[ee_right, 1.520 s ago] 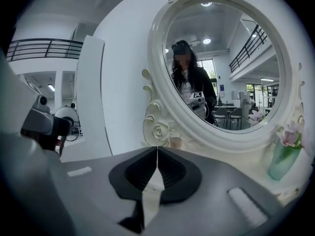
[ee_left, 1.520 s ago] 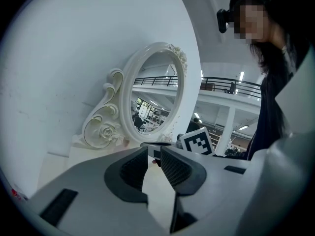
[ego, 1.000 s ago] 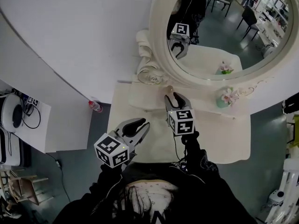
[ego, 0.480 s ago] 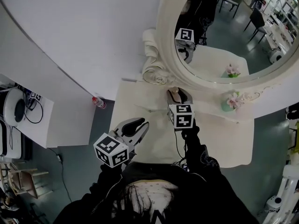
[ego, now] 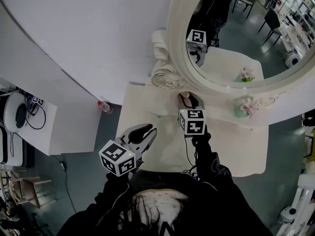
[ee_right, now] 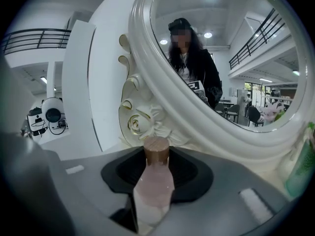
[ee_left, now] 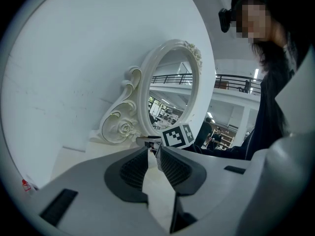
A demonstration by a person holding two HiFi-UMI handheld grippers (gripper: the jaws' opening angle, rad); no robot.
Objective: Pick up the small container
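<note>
The small container (ee_right: pixel 153 193) is a pale pink bottle with a brown cap, standing on the white dressing table (ego: pixel 236 146) in front of the mirror's base. My right gripper (ee_right: pixel 157 157) has its jaws on either side of the bottle's body; they have just been closing and the pads press on it. In the head view the right gripper (ego: pixel 189 100) points at the mirror, and only a sliver of the bottle (ego: pixel 185 99) shows. My left gripper (ego: pixel 143 134) hovers shut and empty over the table's near left part; in its own view the left gripper (ee_left: pixel 154 154) faces the mirror.
A big oval mirror in an ornate white frame (ego: pixel 172 43) stands along the table's back. A small green vase with pink flowers (ego: pixel 244 106) sits right of the bottle, seen as the vase (ee_right: pixel 300 166) at the right gripper view's edge. A red-capped bottle (ego: pixel 103 107) lies on the floor to the left.
My right gripper has moved forward towards the mirror, so the bottle, which stood just ahead of its tips, is now between the jaws. The left gripper has stayed put.
</note>
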